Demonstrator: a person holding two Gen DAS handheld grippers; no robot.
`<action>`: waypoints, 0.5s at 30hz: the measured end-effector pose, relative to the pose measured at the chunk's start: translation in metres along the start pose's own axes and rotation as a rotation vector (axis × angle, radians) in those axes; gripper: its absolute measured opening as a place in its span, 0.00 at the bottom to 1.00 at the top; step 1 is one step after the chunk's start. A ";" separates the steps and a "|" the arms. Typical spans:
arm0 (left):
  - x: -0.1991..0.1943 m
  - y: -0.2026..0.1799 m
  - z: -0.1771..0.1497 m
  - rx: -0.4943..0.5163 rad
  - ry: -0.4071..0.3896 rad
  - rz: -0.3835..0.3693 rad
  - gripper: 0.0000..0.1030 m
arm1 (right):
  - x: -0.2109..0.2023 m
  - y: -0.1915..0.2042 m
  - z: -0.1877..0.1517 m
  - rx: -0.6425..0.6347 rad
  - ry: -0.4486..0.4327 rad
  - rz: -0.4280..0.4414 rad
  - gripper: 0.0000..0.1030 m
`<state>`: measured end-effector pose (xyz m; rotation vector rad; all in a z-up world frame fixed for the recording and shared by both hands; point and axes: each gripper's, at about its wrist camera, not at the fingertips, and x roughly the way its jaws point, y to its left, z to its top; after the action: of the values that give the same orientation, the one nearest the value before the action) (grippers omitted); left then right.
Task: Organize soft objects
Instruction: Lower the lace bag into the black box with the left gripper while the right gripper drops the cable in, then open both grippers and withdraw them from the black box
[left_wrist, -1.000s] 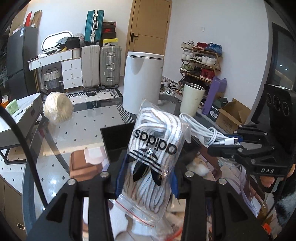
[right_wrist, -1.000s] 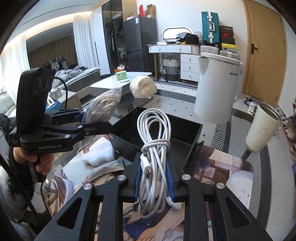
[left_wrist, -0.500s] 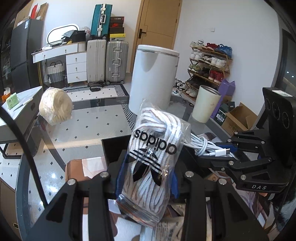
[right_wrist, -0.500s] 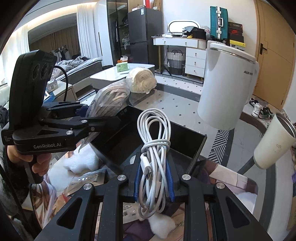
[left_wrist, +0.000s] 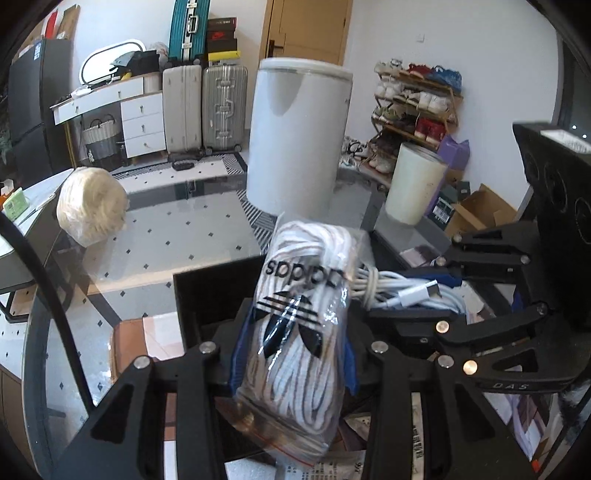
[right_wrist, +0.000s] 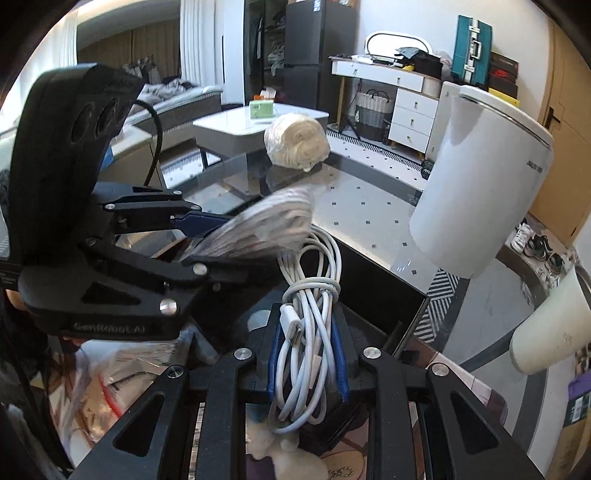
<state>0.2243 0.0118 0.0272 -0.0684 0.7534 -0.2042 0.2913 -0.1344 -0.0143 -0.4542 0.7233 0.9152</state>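
Midway, by the look of it: left gripper (left_wrist: 291, 354) pinches a bagged bundle of Adidas laces (left_wrist: 303, 317), right gripper (right_wrist: 306, 354) pinches a coiled white USB cable (right_wrist: 310, 325), both held just above the black bin (right_wrist: 384, 295). Neither is dropped in yet. Other soft items near the bin remain unsorted, including a cream yarn bundle (left_wrist: 90, 205) well beyond it.

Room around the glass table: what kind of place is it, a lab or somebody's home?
Most likely a lived-in home: a shoe rack by the door, suitcases against the wall, and an unmade bed further back.
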 end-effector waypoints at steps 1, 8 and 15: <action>0.003 0.000 -0.002 0.003 0.013 0.003 0.40 | 0.005 0.000 0.000 -0.010 0.013 -0.006 0.22; -0.013 0.000 -0.009 -0.019 -0.016 -0.009 0.76 | -0.001 -0.008 -0.005 0.010 -0.013 -0.024 0.44; -0.046 -0.003 -0.029 -0.041 -0.070 -0.001 0.97 | -0.045 -0.006 -0.029 0.128 -0.127 -0.093 0.83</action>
<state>0.1712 0.0193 0.0378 -0.1141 0.6884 -0.1860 0.2673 -0.1809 -0.0012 -0.3110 0.6357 0.7978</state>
